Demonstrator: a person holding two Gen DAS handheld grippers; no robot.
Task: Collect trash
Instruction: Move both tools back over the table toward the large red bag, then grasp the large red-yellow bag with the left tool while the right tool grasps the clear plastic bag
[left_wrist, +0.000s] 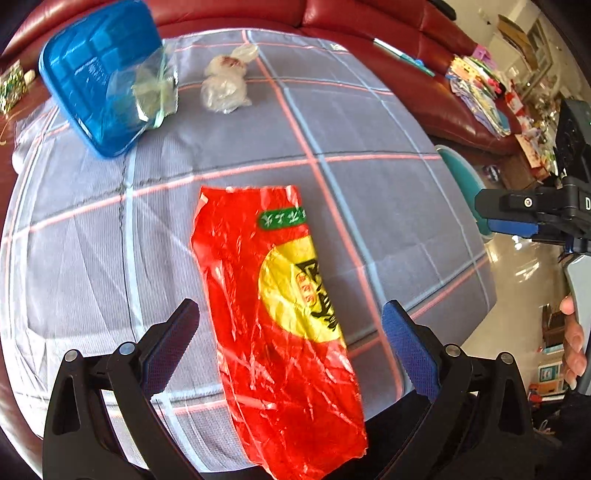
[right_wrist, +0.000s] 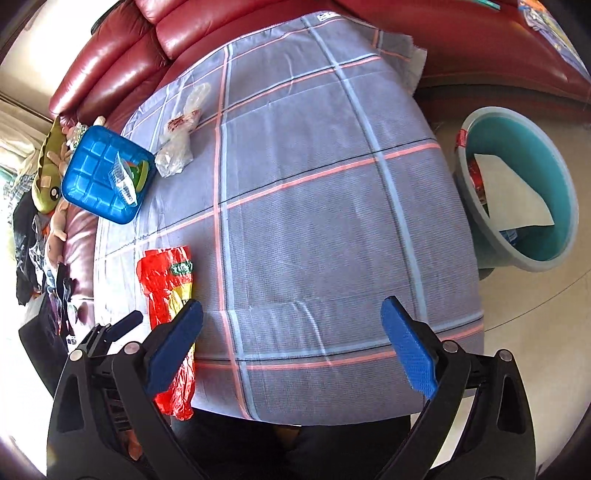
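A crumpled red and yellow plastic bag (left_wrist: 273, 314) lies flat on the checked cloth (left_wrist: 369, 206), hanging over its near edge. My left gripper (left_wrist: 291, 347) hovers open above it, one finger on each side. The same red bag (right_wrist: 166, 291) lies left of my right gripper (right_wrist: 291, 343), which stands open over bare cloth with nothing between its fingers. A clear crumpled bag (left_wrist: 227, 83) lies at the far side, and a clear wrapper (left_wrist: 155, 86) rests on a blue square lid (left_wrist: 92, 77). My right gripper (left_wrist: 517, 218) also shows at the right edge of the left wrist view.
A teal bin (right_wrist: 517, 192) with paper and wrappers inside stands on the floor right of the table. A red leather sofa (right_wrist: 122, 48) wraps around the far side. Toys and clutter (right_wrist: 48, 162) sit at the left, and books (left_wrist: 476, 85) lie on the sofa.
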